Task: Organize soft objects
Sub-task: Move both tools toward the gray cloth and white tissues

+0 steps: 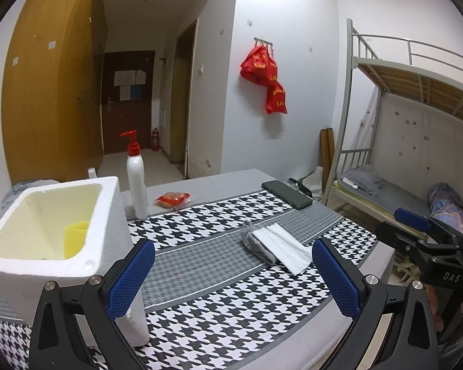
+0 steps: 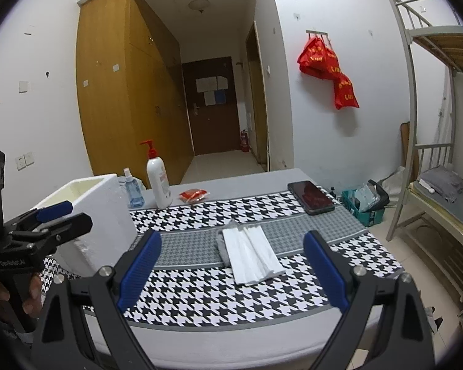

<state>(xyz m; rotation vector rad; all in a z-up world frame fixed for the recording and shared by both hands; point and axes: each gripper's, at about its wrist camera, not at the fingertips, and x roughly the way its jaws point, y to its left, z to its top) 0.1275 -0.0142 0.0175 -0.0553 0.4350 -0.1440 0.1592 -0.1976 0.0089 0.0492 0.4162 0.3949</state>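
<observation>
A folded white cloth (image 1: 285,249) (image 2: 251,256) lies on top of a grey cloth (image 1: 256,243) (image 2: 223,246) in the middle of the houndstooth-covered table (image 1: 200,262) (image 2: 200,296). A white foam box (image 1: 105,215) (image 2: 92,212) stands at the left, and a yellow sponge (image 1: 75,236) rests inside it. My left gripper (image 1: 234,280) (image 2: 57,215) hovers open beside the box, short of the cloths. My right gripper (image 2: 233,269) (image 1: 413,225) is open too, above the table's near edge and pointing at the cloths. Neither holds anything.
A white pump bottle with a red top (image 1: 137,182) (image 2: 159,182), a small blue bottle (image 2: 134,192), a red packet (image 1: 173,199) (image 2: 193,195) and a dark phone (image 1: 287,194) (image 2: 311,197) sit along the far side. A white roll-like thing (image 1: 134,323) stands by my left finger. A bunk bed (image 1: 385,185) is at the right.
</observation>
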